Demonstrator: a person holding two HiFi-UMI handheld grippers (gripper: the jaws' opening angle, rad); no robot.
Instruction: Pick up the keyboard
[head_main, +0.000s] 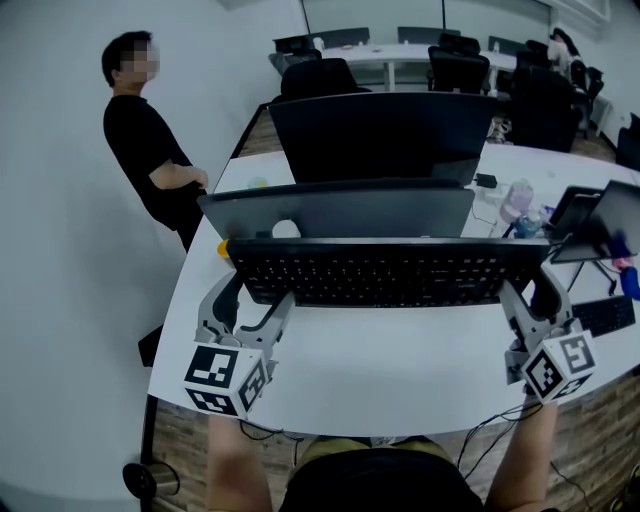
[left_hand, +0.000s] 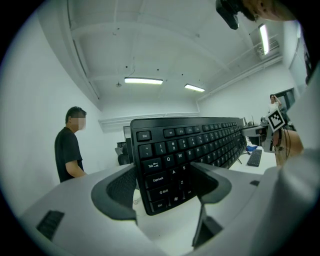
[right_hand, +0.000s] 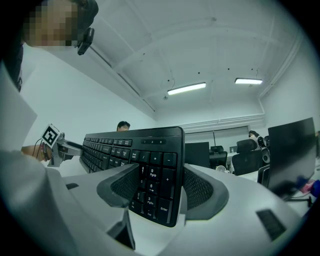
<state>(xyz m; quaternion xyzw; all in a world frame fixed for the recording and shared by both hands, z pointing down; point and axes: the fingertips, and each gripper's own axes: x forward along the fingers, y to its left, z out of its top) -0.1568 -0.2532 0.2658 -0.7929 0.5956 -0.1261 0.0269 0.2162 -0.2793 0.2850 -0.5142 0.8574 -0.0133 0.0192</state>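
A black full-size keyboard (head_main: 380, 272) is held off the white table (head_main: 390, 375), tipped up so its keys face me. My left gripper (head_main: 258, 296) is shut on its left end; in the left gripper view the Ctrl and Shift corner of the keyboard (left_hand: 165, 170) sits between the two grey jaws of my left gripper (left_hand: 162, 186). My right gripper (head_main: 532, 292) is shut on the right end. In the right gripper view the number-pad end of the keyboard (right_hand: 152, 175) fills the gap of my right gripper (right_hand: 155, 194).
Just behind the keyboard stand a grey screen (head_main: 340, 212) and a larger black monitor (head_main: 385, 135). A person in black (head_main: 150, 150) stands at the table's left. On the right lie a second keyboard (head_main: 607, 315), propped tablets (head_main: 600, 220) and a bottle (head_main: 517, 200). Office chairs stand beyond.
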